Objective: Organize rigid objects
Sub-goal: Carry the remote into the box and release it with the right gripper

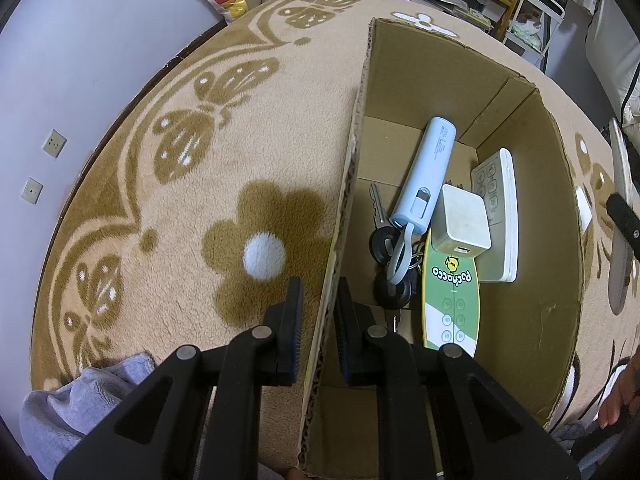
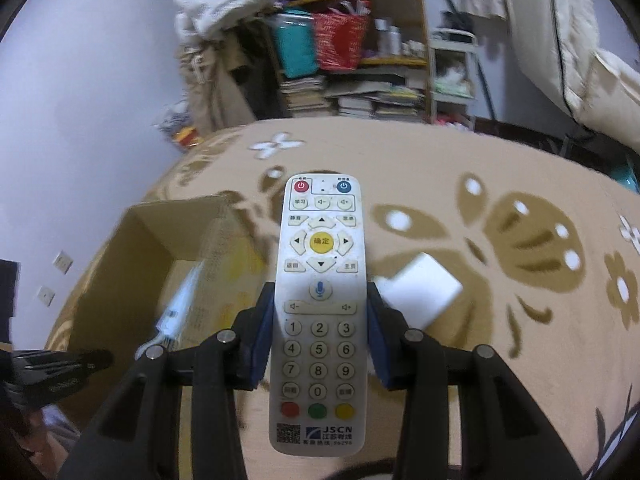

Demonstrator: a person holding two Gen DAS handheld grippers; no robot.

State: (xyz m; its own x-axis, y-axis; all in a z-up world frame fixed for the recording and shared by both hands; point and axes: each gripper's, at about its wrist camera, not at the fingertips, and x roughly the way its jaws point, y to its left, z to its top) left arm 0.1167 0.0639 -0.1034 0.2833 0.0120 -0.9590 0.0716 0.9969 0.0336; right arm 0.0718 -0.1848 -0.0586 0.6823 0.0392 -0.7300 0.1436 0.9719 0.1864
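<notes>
R gripper (image 2: 320,320) jaws pinch white remote (image 2: 319,304), held above rug beside cardboard box (image 1: 520,248). L gripper (image 1: 318,320) jaws clamp box wall. Inside already: power bank (image 1: 424,176), charger cube (image 1: 460,220), keys (image 1: 380,232), 2 remotes. Left: held remote, white block (image 2: 420,288) on rug.

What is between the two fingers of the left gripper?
The left wrist view shows the cardboard box wall standing between the left gripper fingers.
</notes>
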